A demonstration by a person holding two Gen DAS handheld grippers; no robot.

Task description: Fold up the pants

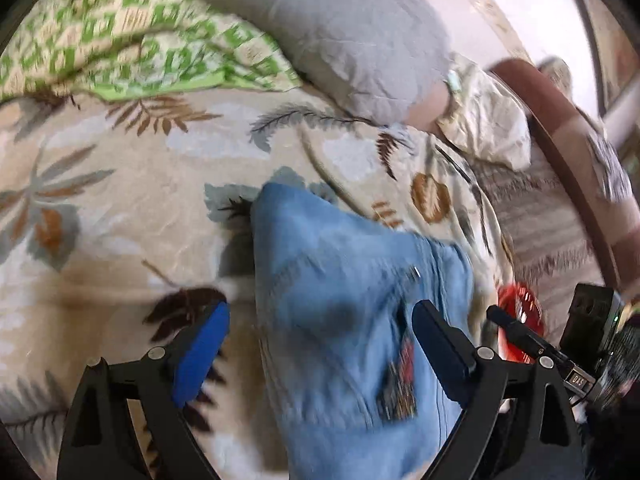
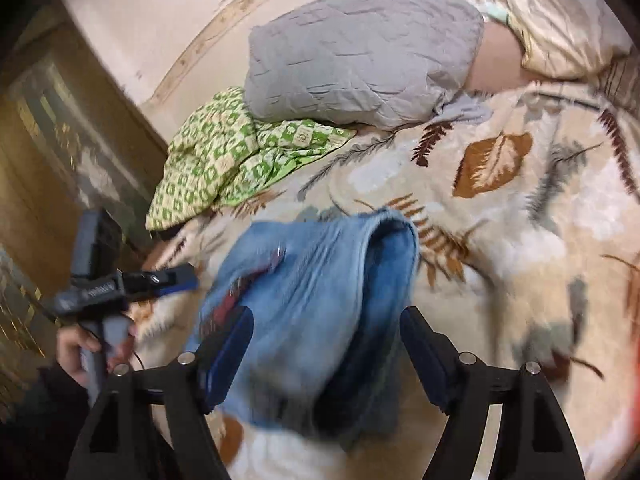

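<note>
Both grippers — left gripper [image 1: 320, 344], right gripper [image 2: 326, 354] — hang spread over the jeans [image 1: 344, 304] near the blanket [image 1: 132, 208] edge — the loose fold could slump open.

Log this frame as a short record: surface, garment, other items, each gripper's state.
surface: leaf-print blanket
garment: blue jeans lying bunched on the blanket, partly folded over
other items: grey pillow, green checked cloth beside it
left gripper: open, fingers either side of the jeans, not pressing
right gripper: open, jeans between the fingers, not gripped
image quality: motion blur in both views
</note>
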